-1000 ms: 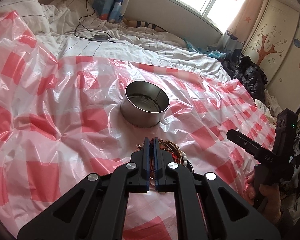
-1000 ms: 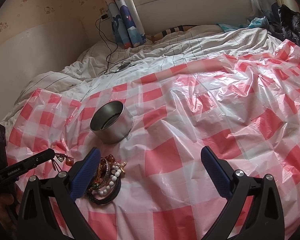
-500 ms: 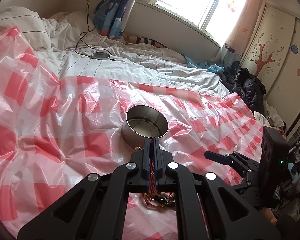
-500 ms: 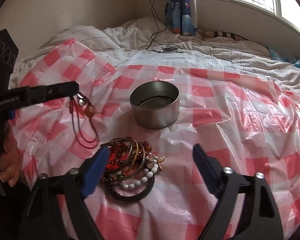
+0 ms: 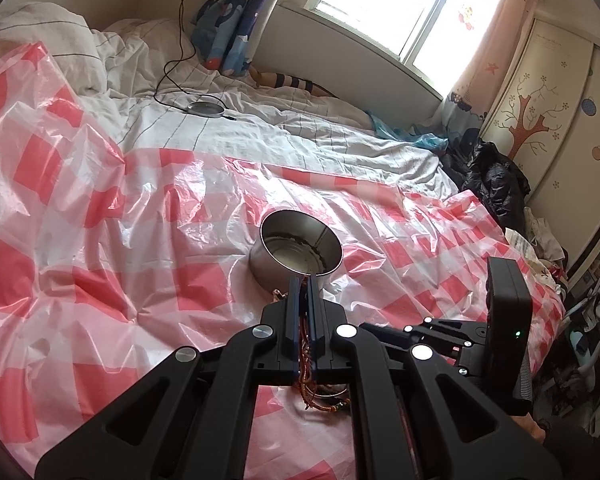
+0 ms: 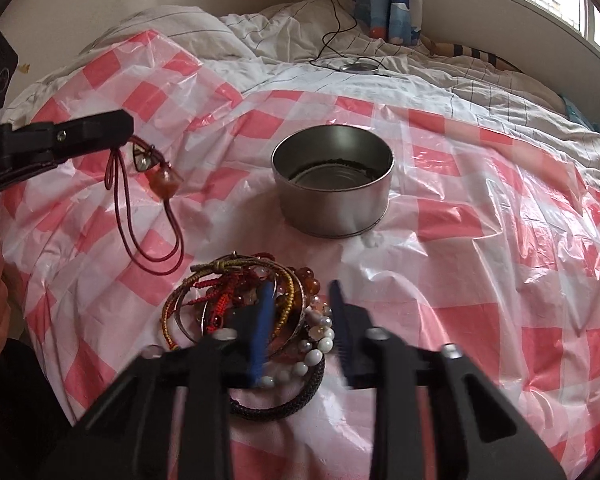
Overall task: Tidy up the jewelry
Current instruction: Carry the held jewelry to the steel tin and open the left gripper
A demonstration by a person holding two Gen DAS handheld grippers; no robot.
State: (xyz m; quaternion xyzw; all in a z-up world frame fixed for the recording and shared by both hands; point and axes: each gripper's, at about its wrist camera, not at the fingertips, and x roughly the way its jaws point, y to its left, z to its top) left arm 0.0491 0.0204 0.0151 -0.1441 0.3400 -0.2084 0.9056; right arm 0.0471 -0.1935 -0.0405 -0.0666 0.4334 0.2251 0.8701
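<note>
Jewelry (image 6: 252, 320) lay heaped on the checked sheet (image 6: 500, 280), just in front of the tin (image 6: 332, 184). Left gripper (image 6: 128, 128) hung above the sheet, clamped on a red cord necklace (image 6: 148, 216) that dangled free! Right gripper (image 6: 300, 300) sat over the pile, its jaws just closing in, a narrow gap left and beads between them, no squeeze yet.

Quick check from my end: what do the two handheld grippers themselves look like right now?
Both are matte black scissor-link frames with silver pivot bolts and blue finger pads. The left gripper shows four bolts. The right gripper carries a black box with a small green light.
</note>
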